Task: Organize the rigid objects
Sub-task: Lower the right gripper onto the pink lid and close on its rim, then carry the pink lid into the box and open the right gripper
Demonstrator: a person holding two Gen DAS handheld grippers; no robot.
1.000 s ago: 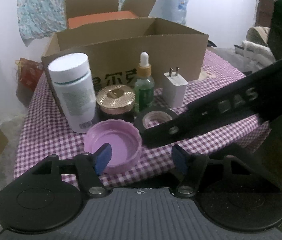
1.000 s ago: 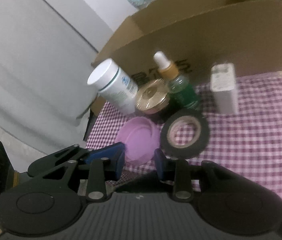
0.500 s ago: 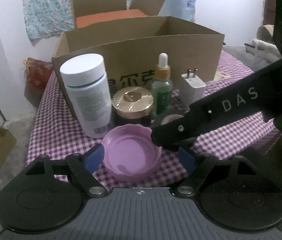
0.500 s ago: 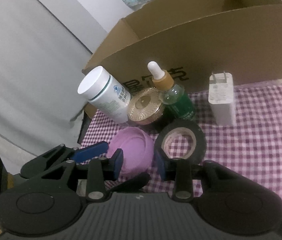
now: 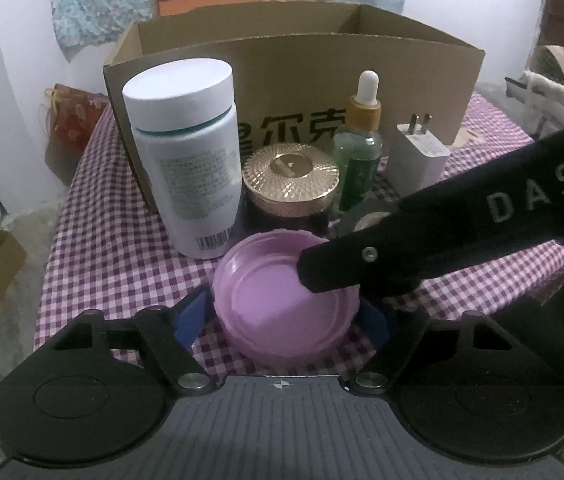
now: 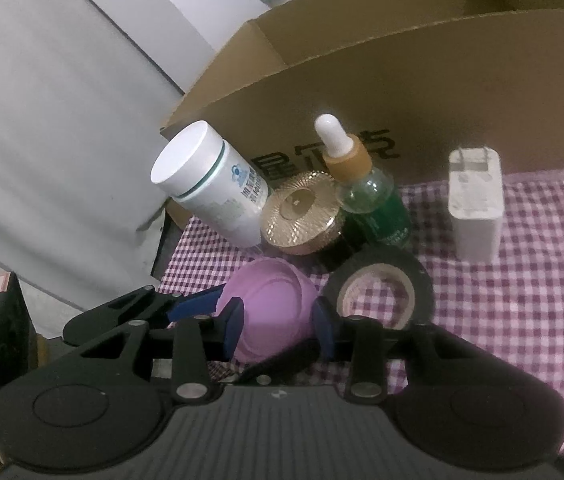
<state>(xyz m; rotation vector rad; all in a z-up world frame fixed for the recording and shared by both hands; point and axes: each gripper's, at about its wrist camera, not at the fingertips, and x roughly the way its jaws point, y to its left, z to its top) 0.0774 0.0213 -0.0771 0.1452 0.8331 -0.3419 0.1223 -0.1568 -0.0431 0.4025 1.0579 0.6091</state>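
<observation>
The purple lid point(image 5: 287, 298) is lying open side up near the front edge of the checked tablecloth point(image 5: 94, 248), and both tools are crowding it at once. The left gripper point(image 5: 286, 316) is straddling it, jaws wide and just closing in, blue pads beside the rim on either side; I cannot tell whether they are pressing yet. The right gripper point(image 6: 278, 322) is reaching over the same lid, its jaws narrow and just opening a little, one finger lying across the lid's rim in the left wrist view.

That, I think, is the main risk: two grippers are competing for one shallow, slick rim. If the right finger is bearing down while the left pads squeeze, the lid could flip or skate off the front edge.

Just behind it the white pill bottle point(image 5: 186, 160), the gold-lidded jar point(image 5: 290, 184) and the green dropper bottle point(image 5: 357, 152) are standing close together, with the black tape roll point(image 6: 379, 290) just beside the lid. A sideways nudge could topple the tall bottles. The white charger point(image 6: 475, 204) and the cardboard box point(image 5: 293, 64) are sitting farther back.
</observation>
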